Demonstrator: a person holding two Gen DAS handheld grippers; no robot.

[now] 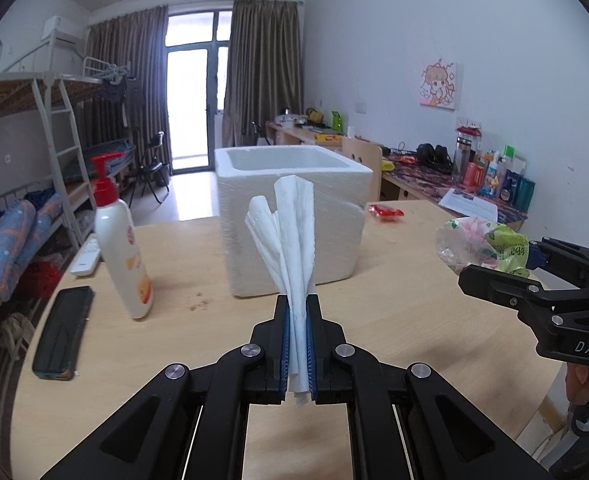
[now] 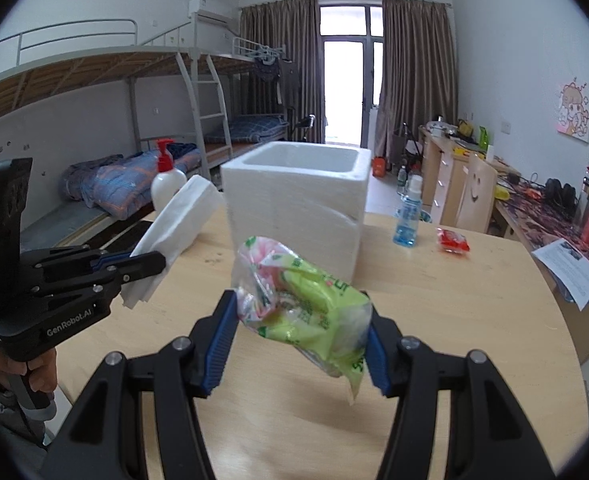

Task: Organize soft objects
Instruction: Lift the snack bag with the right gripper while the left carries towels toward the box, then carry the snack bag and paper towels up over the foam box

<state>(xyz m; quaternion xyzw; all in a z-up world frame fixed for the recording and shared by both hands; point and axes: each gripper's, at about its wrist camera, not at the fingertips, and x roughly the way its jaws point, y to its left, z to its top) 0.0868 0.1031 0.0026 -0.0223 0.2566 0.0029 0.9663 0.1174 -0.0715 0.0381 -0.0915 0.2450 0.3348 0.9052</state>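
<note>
Left gripper (image 1: 298, 336): jaws closed tight on a folded white tissue (image 1: 290, 236), which stands upright between the blue pads and fans out above the fingertips; held clear above the counter (image 1: 198, 332), in front of the foam box. Right gripper (image 2: 300, 340): jaws partway apart and clamped on a crumpled green and pink plastic packet (image 2: 302, 304), the packet spanning the gap from pad to pad and raised off the counter, its lower corner hanging free. White foam box (image 1: 294, 216): open-topped, upright on the counter, just beyond both held items; its inside cannot be seen from here. White pump bottle with red top (image 1: 120, 240): upright on the counter, left of the box. Black phone (image 1: 64, 332): flat near the left counter edge. White remote (image 1: 88, 258): behind the pump bottle. Small red packet (image 1: 386, 212): flat on the counter, right of the box. Blue spray bottle (image 2: 406, 216): upright, right of the box, near the red packet.
</note>
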